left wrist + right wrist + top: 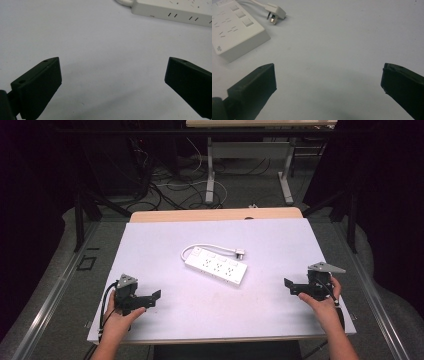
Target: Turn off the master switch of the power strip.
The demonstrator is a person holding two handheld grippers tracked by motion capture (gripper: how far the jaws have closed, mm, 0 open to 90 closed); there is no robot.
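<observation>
A white power strip [216, 265] lies flat near the middle of the high view, on the white table top [150, 245], running from upper left to lower right. Its short white cord [212, 248] loops from the upper-left end and runs along the far side to a white plug [240, 253], which rests on the table just beside the strip's upper right. In the right gripper view the strip sits at the upper left of the frame, with the plug to its right showing its metal pins. In the left gripper view a long side of the strip crosses the upper right corner.

The left gripper [156, 296] is at the lower left of the high view, held in a hand [120, 315], well apart from the strip. Its jaws are spread wide with bare table between them. The right gripper [289, 285] is at the lower right, held in the other hand [325, 300], also well apart from the strip, its jaws likewise spread wide over bare table. No container is on the table.
</observation>
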